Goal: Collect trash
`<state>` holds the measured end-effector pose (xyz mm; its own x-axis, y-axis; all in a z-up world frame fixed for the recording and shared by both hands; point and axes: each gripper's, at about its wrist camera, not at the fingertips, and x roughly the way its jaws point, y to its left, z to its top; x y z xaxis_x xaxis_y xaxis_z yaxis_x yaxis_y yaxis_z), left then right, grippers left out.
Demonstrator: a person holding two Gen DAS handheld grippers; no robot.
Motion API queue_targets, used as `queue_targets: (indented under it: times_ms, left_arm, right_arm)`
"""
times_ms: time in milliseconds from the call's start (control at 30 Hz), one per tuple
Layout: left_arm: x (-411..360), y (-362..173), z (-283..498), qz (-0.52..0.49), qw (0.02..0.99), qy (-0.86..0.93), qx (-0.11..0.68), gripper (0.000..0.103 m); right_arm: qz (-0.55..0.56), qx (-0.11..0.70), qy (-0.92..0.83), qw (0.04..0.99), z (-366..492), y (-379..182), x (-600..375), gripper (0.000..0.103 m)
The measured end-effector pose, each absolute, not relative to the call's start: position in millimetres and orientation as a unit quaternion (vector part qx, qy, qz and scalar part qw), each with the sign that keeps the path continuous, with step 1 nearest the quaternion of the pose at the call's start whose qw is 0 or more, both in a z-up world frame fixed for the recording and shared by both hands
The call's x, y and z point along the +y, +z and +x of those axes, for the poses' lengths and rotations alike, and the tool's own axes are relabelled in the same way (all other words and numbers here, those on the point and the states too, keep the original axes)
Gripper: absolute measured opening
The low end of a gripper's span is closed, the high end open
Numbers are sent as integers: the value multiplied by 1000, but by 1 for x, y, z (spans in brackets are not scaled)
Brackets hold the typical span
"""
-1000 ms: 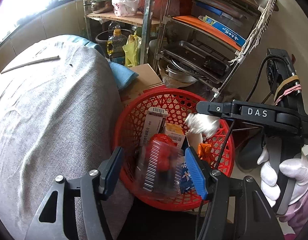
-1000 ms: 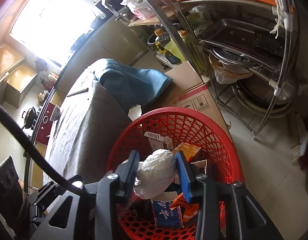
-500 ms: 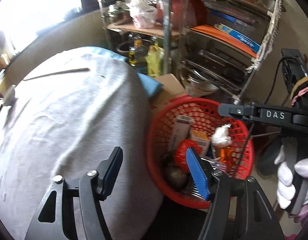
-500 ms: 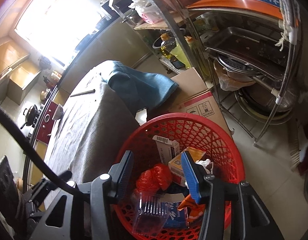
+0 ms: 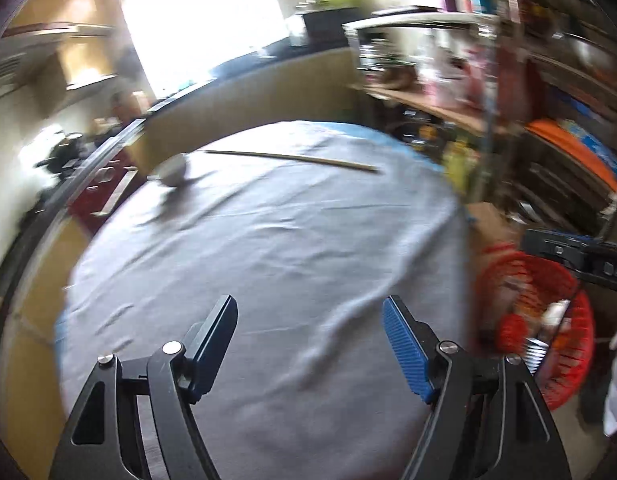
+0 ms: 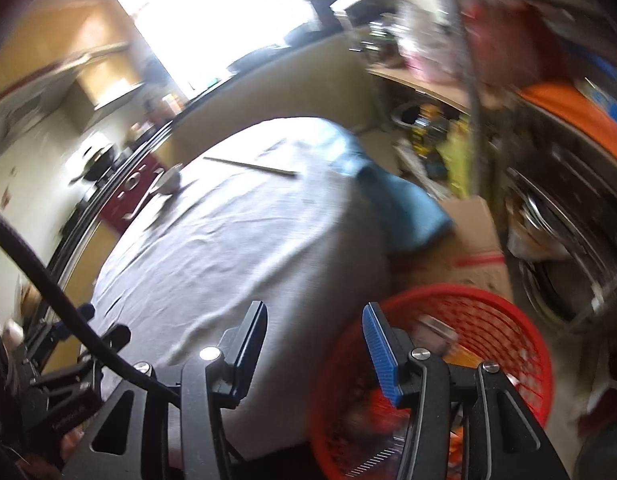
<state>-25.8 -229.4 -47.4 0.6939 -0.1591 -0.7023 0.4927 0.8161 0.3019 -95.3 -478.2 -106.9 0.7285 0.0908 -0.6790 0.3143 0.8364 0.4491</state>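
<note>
Grey tablecloth — cluttered kitchen

I see the table ahead; a stick lies on its far part, with a bowl left of the stick. Right of the table the basket sits low, trash in it. A box stands behind the basket, shelves beyond.

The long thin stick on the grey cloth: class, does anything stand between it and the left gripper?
Nothing visible does. Only bare grey cloth lies between the empty left gripper, its fingers opening, and the stick.
</note>
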Motion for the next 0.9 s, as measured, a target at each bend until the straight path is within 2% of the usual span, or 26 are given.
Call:
queue_targets:
  times_ms: [267, 600, 900]
  left_arm:
    - [-157, -25, -15, 207, 915, -92, 335, 76]
    - [-61, 8, -7, 142, 937, -3, 320, 76]
    - [-27, 27, -8, 126, 944, 30, 303, 76]
  right_arm:
    - [181, 354, 24, 917, -48, -69, -381, 54]
    - [125, 345, 108, 924, -8, -39, -283, 54]
    - [79, 321, 135, 934, -11, -15, -220, 55]
